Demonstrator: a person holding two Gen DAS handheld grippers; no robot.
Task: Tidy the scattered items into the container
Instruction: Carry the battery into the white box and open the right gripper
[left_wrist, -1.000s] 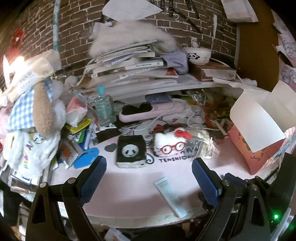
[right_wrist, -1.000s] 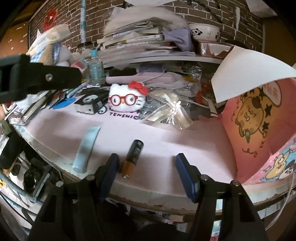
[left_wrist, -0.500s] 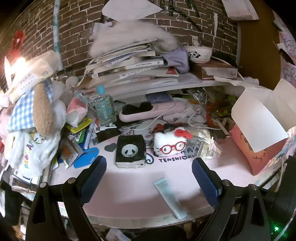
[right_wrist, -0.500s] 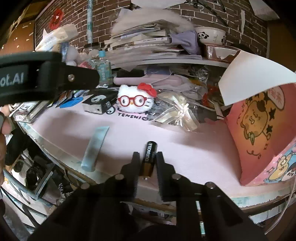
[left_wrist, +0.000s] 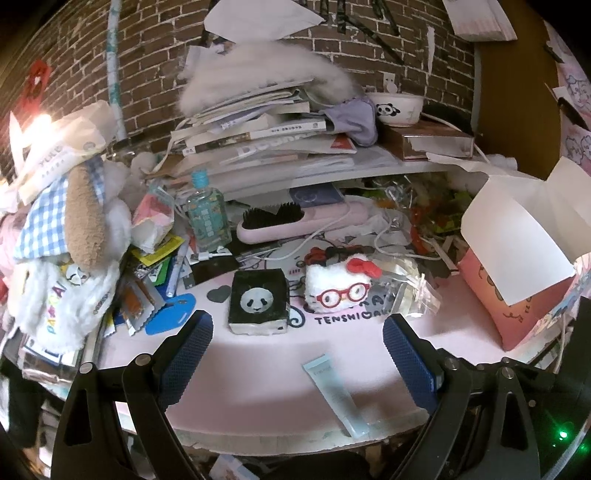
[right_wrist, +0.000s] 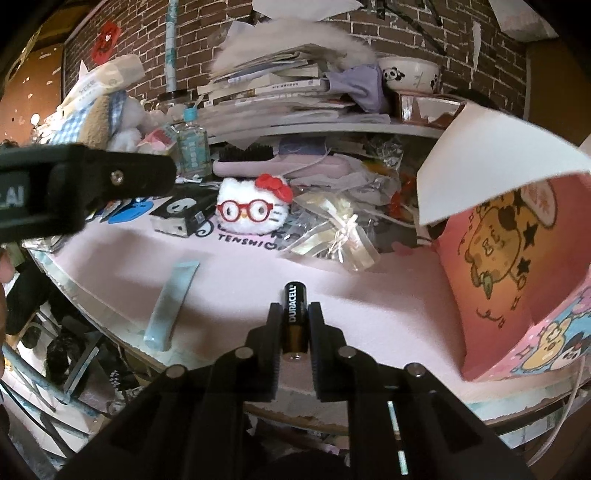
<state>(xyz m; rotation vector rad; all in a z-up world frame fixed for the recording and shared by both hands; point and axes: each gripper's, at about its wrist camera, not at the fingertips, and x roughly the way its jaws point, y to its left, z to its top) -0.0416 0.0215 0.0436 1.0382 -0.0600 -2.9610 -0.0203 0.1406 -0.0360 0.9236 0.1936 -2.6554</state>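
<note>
Right hand-held gripper (right_wrist: 294, 314) — fingers clamped on the battery (right_wrist: 294, 317) — left one (left_wrist: 297, 345) spread wide.

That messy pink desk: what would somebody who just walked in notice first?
Probably the battery pinched between the black fingers of the right gripper, low in the middle of its view. Behind it a white plush cat with red glasses sits mid-desk, and a pink cartoon box stands open at the right. The left gripper hangs open over a pale blue tube near the front edge.
</note>
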